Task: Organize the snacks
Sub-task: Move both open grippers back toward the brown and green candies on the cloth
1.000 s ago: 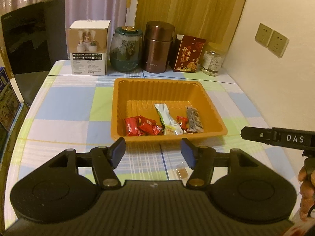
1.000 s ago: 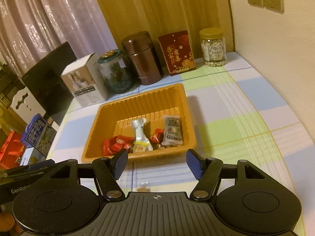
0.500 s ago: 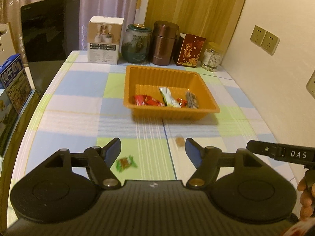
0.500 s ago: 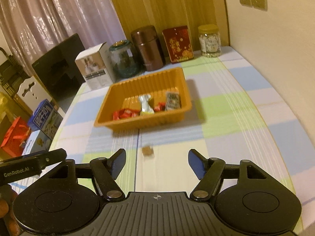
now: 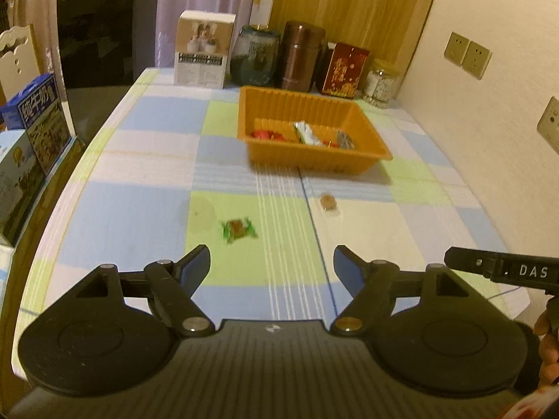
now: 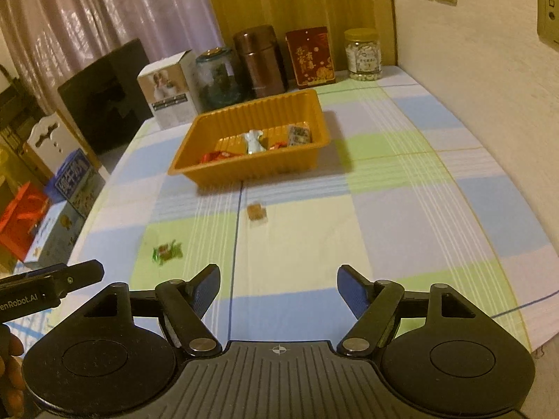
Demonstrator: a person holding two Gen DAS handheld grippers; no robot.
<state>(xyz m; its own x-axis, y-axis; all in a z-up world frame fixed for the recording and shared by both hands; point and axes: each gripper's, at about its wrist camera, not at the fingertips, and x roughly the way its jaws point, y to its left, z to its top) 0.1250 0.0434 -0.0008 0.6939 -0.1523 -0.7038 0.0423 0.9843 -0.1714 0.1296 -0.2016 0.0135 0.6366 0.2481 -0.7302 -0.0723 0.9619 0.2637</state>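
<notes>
Back at the near edge of the surface [image 5: 146, 160], both hands had withdrawn from the tray [image 5: 363, 166]; left fingers [image 5: 195, 265] and right fingers [image 6: 206, 282] had just spread, empty, two candies [image 5: 238, 229] unsorted.

Both handheld grippers are showing the same matte black build: a ribbed central body with a small white crosshair mark, round discs at either side, and silver pivot screws. The left gripper [image 5: 271, 262] and right gripper [image 6: 278, 281] are wearing blue finger pads [image 6: 353, 288]. White lettering is reading "DAS" and "Robot.AI".
</notes>
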